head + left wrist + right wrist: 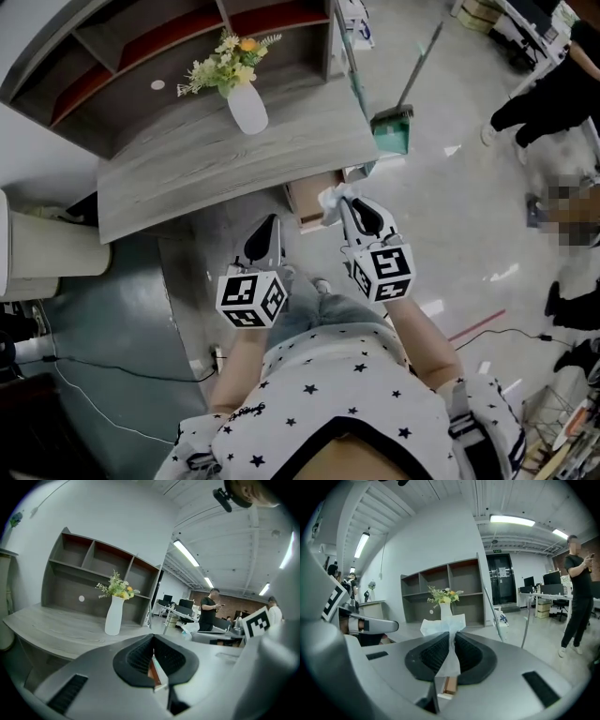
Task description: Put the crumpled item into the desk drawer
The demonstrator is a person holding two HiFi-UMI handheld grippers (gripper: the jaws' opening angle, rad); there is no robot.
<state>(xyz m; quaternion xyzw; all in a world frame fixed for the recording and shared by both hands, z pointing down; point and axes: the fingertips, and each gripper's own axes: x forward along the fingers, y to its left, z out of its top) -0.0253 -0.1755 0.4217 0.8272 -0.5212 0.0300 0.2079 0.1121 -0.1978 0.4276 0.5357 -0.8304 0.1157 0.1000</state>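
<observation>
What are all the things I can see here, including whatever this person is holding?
desk: one, grey wood, centre
shelf unit: one, grey, at desk's back
vase: one, white, on desk, holding flowers
drawer: one, brownish, open under desk's edge
crumpled tissue: one, white, pinched in right gripper
long-handled cleaning tool: one, green, on floor beside desk
bystander: one, black clothes, standing off to the right
left gripper: one, grey, jaws together, empty
right gripper: one, grey, closed on tissue
</observation>
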